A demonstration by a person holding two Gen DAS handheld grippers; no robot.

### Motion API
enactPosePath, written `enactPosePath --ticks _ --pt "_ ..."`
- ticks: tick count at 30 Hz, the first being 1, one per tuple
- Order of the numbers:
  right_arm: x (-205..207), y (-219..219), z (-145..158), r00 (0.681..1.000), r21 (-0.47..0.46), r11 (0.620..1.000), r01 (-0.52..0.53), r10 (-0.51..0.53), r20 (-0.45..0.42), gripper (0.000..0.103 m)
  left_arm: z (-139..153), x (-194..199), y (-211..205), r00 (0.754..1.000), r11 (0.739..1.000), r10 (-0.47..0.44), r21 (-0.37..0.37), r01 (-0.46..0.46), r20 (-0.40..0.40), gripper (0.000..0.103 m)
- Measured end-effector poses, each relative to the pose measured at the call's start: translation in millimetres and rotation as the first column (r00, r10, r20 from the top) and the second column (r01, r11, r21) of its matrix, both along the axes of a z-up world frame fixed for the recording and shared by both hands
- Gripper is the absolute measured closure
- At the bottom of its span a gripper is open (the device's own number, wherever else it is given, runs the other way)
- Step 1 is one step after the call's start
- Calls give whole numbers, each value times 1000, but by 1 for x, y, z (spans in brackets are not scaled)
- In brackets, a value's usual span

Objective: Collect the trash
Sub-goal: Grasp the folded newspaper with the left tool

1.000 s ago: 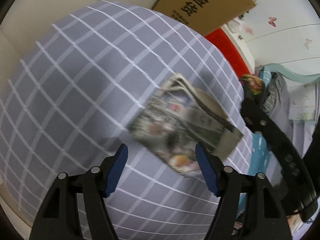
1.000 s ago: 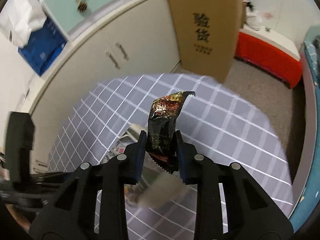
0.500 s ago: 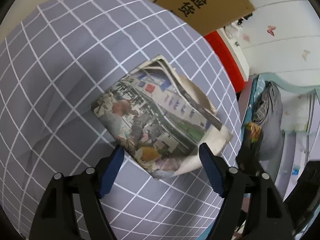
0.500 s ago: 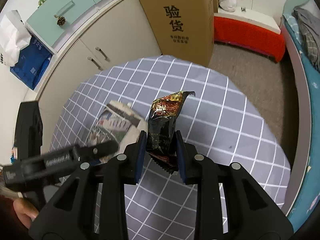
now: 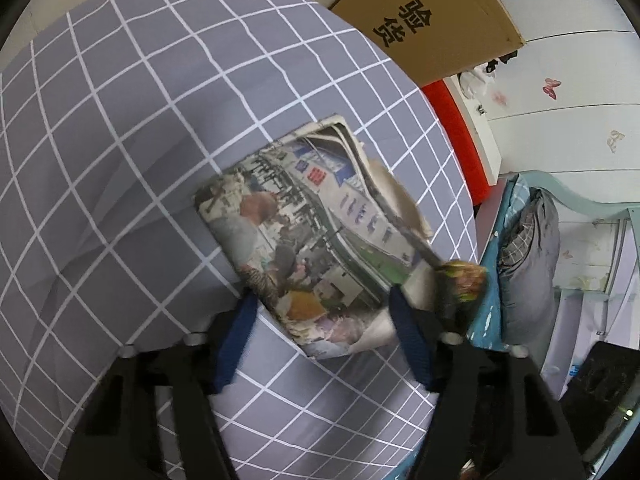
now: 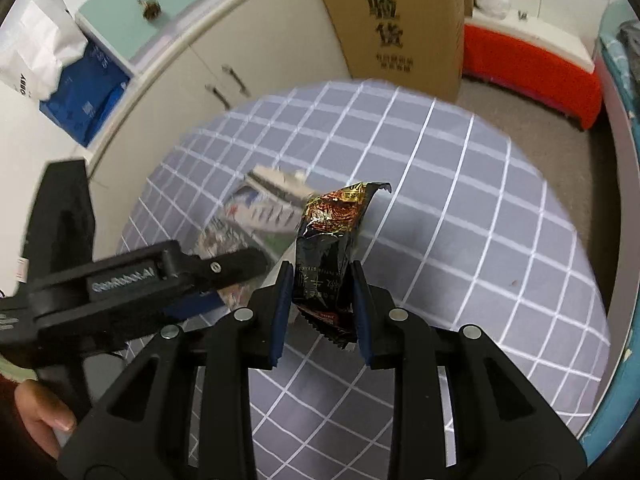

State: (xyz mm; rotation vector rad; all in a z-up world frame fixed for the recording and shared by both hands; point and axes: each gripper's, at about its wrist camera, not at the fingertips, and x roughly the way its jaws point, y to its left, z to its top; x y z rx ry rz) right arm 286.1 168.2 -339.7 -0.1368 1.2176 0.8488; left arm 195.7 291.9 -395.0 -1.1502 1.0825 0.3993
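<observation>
Left gripper (image 5: 320, 336) closing around folded newspaper (image 5: 308, 236) on table (image 5: 120, 120) — right gripper (image 6: 320, 304) clamped on dark snack wrapper (image 6: 332, 252).

grey white-checked tablecloth (image 5: 120, 140), colourful printed newspaper (image 5: 304, 236), black-gold wrapper (image 6: 328, 256), brown box (image 6: 384, 20)

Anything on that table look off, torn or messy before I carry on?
The folded newspaper lies askew to the tablecloth grid, its far edge splayed open and ragged. The left gripper is closing around its near corner. The dark snack wrapper in the right gripper is torn open on top. Nothing spilled.
</observation>
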Motion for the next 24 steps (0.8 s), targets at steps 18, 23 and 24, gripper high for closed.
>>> enactPosePath --ticks 18,23,24 --pt "-2 -41 4 995 51 995 80 -77 -68 76 59 24 -36 985 970 -158 200 141 74 98" --pt "-1 -81 27 991 96 987 132 -128 -43 76 90 31 -71 969 935 -234 292 203 75 98" --pt "-1 -88 31 990 102 985 141 -138 -38 76 98 34 -82 963 920 -259 323 223 70 98"
